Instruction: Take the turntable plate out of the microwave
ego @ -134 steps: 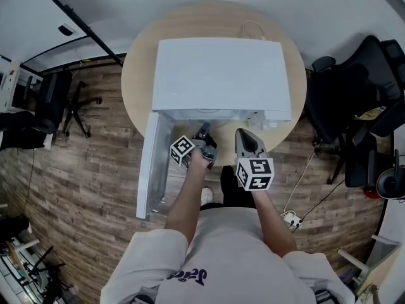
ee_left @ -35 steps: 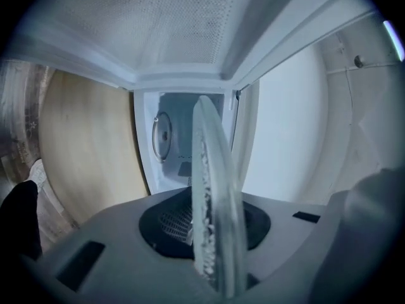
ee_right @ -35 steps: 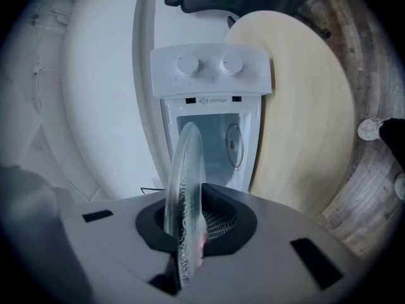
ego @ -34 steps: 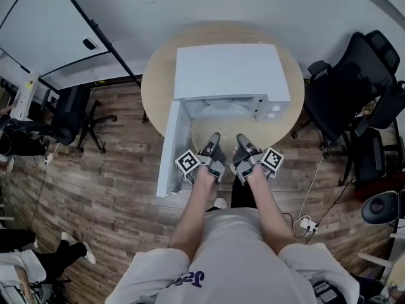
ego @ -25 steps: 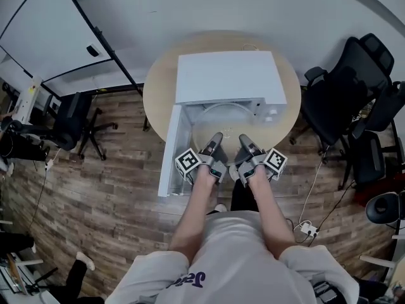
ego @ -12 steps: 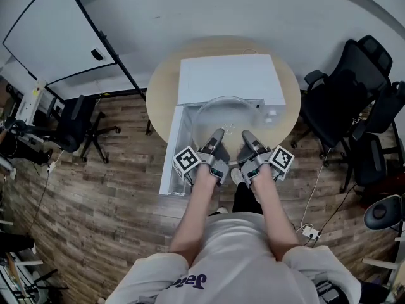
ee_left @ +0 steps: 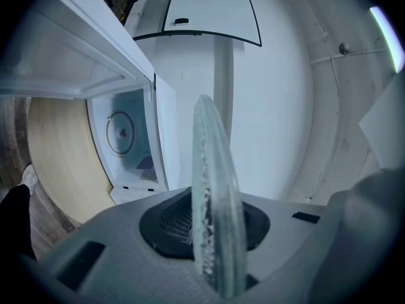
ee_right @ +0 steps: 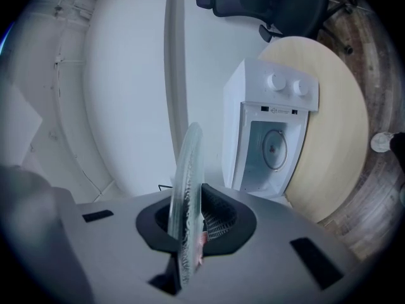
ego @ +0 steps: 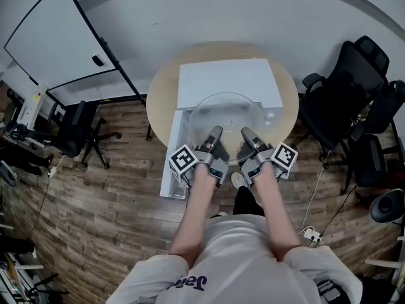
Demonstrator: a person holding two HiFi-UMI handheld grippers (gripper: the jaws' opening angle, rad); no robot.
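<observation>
Two grippers on one plate. My left gripper is clamped on the near rim of the glass turntable plate. Its jaws are nearly together, with only the glass edge between the pads. My right gripper pinches the same rim just beside it, jaws narrow, with glass between them too.

The plate is held roughly level in the air over the front of the microwave. As I read it, it sits higher than the microwave's top, and it touches nothing of the microwave that I can see. The microwave door hangs open at the microwave's left side. In both gripper views the microwave cavity shows a bare floor with only the round centre ring, no plate inside. The microwave sits on a round wooden desk.

Progress, my read: removal is basically done, with the plate out of the cavity and clear of the opening. What's left looks like carrying it away from the microwave and setting it down. The bare desk in front of the microwave is narrow, so the landing spot is unclear. The door is not shut yet, if that counts. Risk: both grips are on one edge of the glass, so the far side could dip.
</observation>
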